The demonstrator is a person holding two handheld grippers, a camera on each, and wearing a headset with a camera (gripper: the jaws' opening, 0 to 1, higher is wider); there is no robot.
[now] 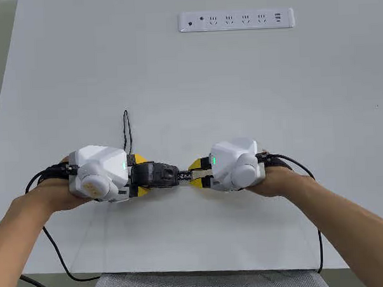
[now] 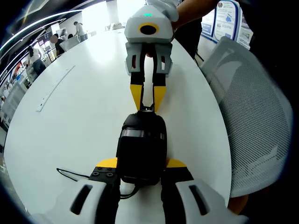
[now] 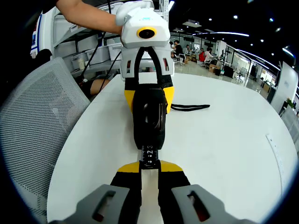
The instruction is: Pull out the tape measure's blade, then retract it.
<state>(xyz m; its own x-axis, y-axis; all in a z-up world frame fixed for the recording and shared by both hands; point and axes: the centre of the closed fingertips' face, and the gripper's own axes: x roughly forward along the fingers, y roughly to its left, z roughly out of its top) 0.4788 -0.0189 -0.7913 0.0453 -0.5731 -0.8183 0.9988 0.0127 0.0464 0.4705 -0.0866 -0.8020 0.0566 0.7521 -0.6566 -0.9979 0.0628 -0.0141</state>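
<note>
The pull has barely begun. Only a short stub of the blade [image 3: 148, 154] shows outside the tape measure [image 1: 153, 175], with its first printed numbers just clear of the case mouth. By my reading, nearly all of the drawing-out is left, and so is the whole of the retracting.

The tape measure lies on the white table [image 1: 176, 87], well short of the power strip [image 1: 236, 19], toward the person and off to the strip's left. The left gripper [image 1: 140, 175] is farther left of the strip again, its jaws clamped around the black case. The right gripper [image 1: 196, 172] sits nearly straight out from the strip on the person's side. Its yellow tips are pinched on the free end of the blade, just beside the case.

Counted:
- one tape measure, with one blade
- two grippers, both gripping
- one thin black strap [image 1: 126, 130], trailing from the case toward the strip
- one power strip
- one table
- one mesh chair [image 2: 252, 116], on the side of the table away from the strip
</note>
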